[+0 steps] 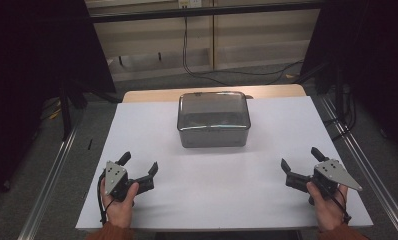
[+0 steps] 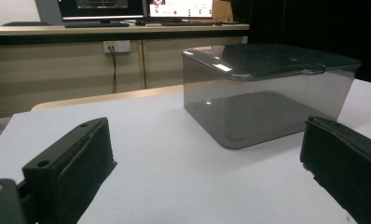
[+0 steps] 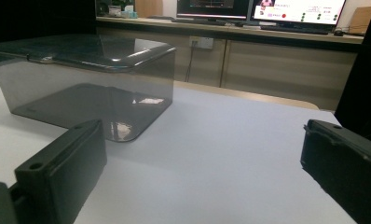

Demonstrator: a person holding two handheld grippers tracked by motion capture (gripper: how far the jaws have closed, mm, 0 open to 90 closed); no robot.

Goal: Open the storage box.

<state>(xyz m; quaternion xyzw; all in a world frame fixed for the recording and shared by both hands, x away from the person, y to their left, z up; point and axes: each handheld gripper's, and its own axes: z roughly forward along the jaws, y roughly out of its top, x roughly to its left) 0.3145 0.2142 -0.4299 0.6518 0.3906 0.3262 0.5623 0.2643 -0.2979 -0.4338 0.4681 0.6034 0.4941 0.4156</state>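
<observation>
A: Starting nearest you, what are your hands doing?

B: Your left hand-held gripper (image 1: 140, 169) sits at the lower left of the high view, low over the white desk (image 1: 217, 195), its jaws spread wide with nothing between them. Your right hand-held gripper (image 1: 299, 163) sits at the lower right, its jaws just as far apart and also empty. Both point up the frame, angled slightly inward.

A: And from the grippers' own cameras?

B: In the left gripper view your two black jaws stand at the lower left and lower right corners, with bare desk between them. The right gripper view shows the same: a jaw at each lower corner, white surface between.

A: Where is the box?

B: The smoky transparent plastic box (image 1: 213, 120) stands at the upper middle of the high view, on the far half of the desk, well apart from both grippers. Its lid (image 1: 213, 108) is on. In the left gripper view the box (image 2: 263, 93) sits at the centre right; in the right gripper view it (image 3: 81, 79) fills the upper left. It looks empty through the walls.

A: Beyond that?

B: A strip of wooden tabletop (image 1: 152, 95) shows behind the white surface, then grey floor with a black cable (image 1: 187, 55). At the top of both gripper views, monitors (image 2: 137, 7) stand on a long counter.
</observation>
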